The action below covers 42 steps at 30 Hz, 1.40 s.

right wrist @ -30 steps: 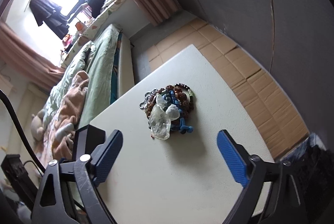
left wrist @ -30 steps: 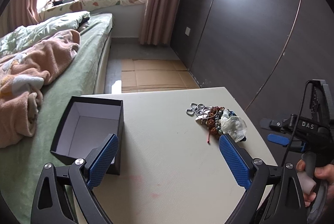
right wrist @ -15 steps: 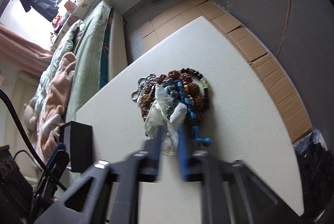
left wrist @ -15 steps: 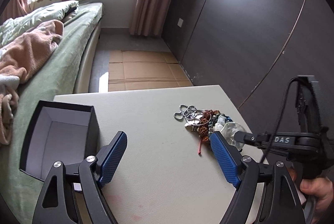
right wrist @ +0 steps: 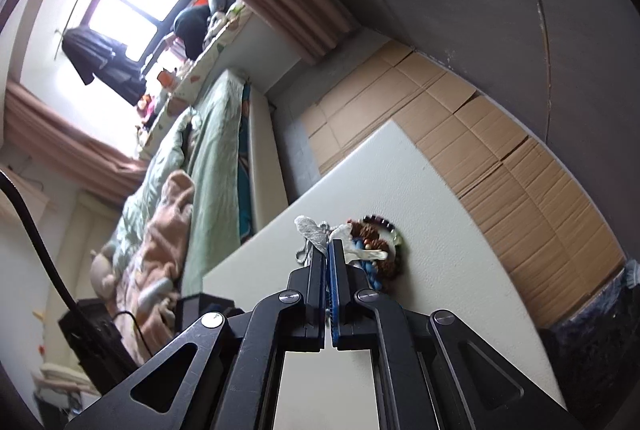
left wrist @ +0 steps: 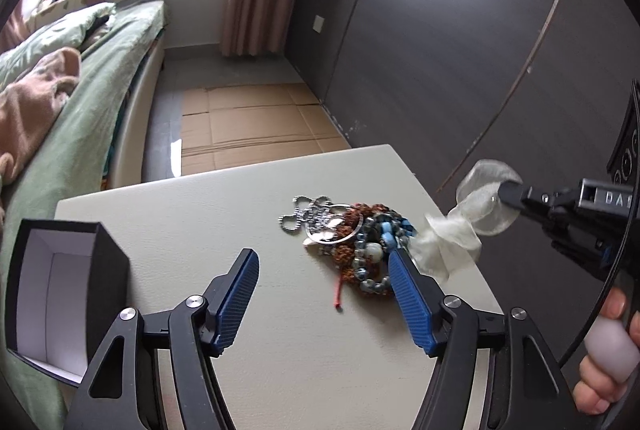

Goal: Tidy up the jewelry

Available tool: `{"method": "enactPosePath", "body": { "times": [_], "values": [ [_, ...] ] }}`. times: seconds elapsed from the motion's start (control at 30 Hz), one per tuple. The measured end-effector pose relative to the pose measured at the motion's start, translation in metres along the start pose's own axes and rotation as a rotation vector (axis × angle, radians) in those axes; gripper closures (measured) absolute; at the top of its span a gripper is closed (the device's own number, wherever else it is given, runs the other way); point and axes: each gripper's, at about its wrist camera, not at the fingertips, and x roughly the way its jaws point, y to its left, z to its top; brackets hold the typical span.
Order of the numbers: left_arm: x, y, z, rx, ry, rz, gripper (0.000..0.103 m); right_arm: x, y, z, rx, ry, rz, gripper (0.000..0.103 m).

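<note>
Resting near the table (left wrist: 224, 213) edge, jewelry pile (left wrist: 352, 242) leaves open tabletop.

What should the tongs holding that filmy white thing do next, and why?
Probably lift a little more. The right tongs are shut on the sheer white pouch, whose lower end still hangs against the bead pile on the table. The left tongs, closing and empty, could then steady the beads.
</note>
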Motion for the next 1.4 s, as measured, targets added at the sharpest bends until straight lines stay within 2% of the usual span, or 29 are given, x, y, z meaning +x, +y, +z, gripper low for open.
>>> {"method": "enactPosePath", "body": {
  "times": [0.1,0.17,0.27,0.53,0.63,0.7,0.8,0.87,0.93,1.2,1.4],
  "values": [
    [0.009,-0.018,0.0,0.066,0.018,0.007,0.046,-0.009,-0.004,0.007,0.01,-0.032,-0.018,0.1],
    [0.018,-0.028,-0.001,0.096,0.038,0.01,0.059,-0.014,-0.009,0.01,0.027,-0.052,-0.029,0.1],
    [0.031,-0.037,-0.003,0.116,0.061,-0.01,0.07,-0.019,-0.018,0.014,0.049,-0.065,-0.035,0.1],
    [0.053,-0.047,-0.003,0.12,0.089,-0.073,0.073,-0.03,-0.035,0.02,0.108,-0.084,-0.029,0.1],
    [0.064,-0.049,-0.005,0.135,0.113,-0.056,0.073,-0.031,-0.038,0.022,0.12,-0.089,-0.024,0.1],
    [0.069,-0.047,-0.007,0.121,0.121,-0.075,0.075,-0.031,-0.04,0.024,0.122,-0.084,-0.023,0.1],
    [0.07,-0.049,-0.008,0.133,0.109,-0.069,0.083,-0.027,-0.04,0.024,0.122,-0.069,-0.022,0.1],
    [0.07,-0.049,-0.008,0.14,0.106,-0.071,0.092,-0.025,-0.04,0.023,0.118,-0.059,-0.022,0.1],
    [0.07,-0.048,-0.008,0.144,0.111,-0.071,0.092,-0.023,-0.04,0.023,0.116,-0.052,-0.025,0.1],
    [0.043,-0.032,-0.002,0.103,0.074,-0.121,0.093,-0.016,-0.033,0.019,0.115,-0.04,-0.016,0.1],
    [0.014,-0.014,0.009,0.058,0.008,-0.146,0.093,-0.014,-0.015,0.014,0.086,-0.056,0.052,0.1]
  ]
}}
